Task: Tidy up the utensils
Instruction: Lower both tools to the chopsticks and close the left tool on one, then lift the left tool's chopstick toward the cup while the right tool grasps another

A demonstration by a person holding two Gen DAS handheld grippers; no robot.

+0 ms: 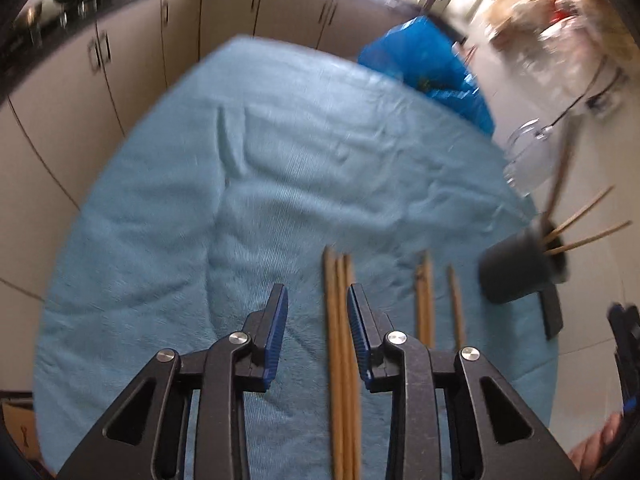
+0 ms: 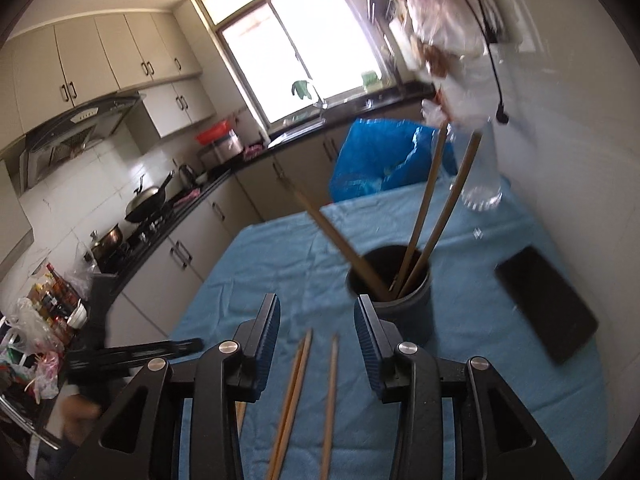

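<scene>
Table: a blue cloth covers it, so the sticks have a soft, plain place to lie.
Loose chopsticks: a bunch of three lies flat on the cloth, with a pair and a single one just beside it to the right. They all point the same way, which makes them easy to pick up.
Cup: a dark cup stands upright on the cloth. Three chopsticks already lean inside it, so this looks like the home for the rest.
Left gripper: its jaws are apart and hold nothing. It hangs over the bunch of three, which runs up between its fingers, close to the right one.
Right gripper: jaws apart too, and empty. The pair and the single stick lie below it, and the cup is just ahead.
Next job, I think: squeeze a stick and drop it in the cup.
Other stuff: a flat black thing lies near the cup.
</scene>
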